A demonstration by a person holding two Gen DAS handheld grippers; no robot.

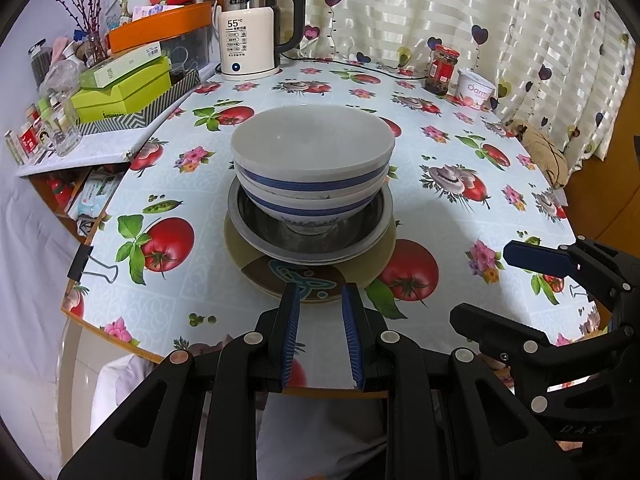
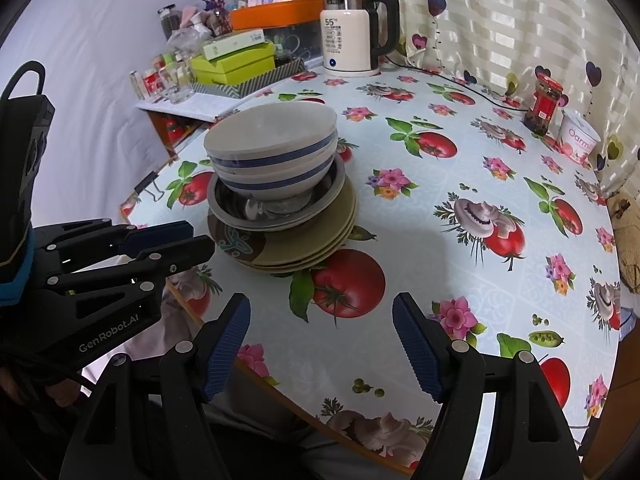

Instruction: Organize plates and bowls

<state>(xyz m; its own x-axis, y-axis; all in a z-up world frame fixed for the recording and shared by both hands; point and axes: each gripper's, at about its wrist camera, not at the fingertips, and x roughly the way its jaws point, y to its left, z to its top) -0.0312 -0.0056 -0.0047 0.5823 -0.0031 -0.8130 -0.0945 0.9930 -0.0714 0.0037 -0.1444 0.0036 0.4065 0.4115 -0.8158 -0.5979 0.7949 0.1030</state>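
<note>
A stack stands on the table: olive-brown plates (image 1: 308,280) (image 2: 320,236) at the bottom, a metal dish (image 1: 376,220) (image 2: 328,196) on them, and two nested white bowls with blue bands (image 1: 312,164) (image 2: 272,152) on top. My left gripper (image 1: 320,300) is open a little and empty, its fingertips just in front of the bottom plate's near edge; it also shows in the right wrist view (image 2: 176,236). My right gripper (image 2: 320,316) is wide open and empty, over the table to the right of the stack; it also shows in the left wrist view (image 1: 520,280).
The round table (image 1: 440,208) has a tomato-print cloth. A white kettle (image 1: 250,36) with its cord, a red jar (image 1: 442,70) and a yogurt cup (image 1: 476,88) stand at the back. A cluttered shelf with green boxes (image 1: 120,88) is at the left. A binder clip (image 1: 86,262) grips the left edge.
</note>
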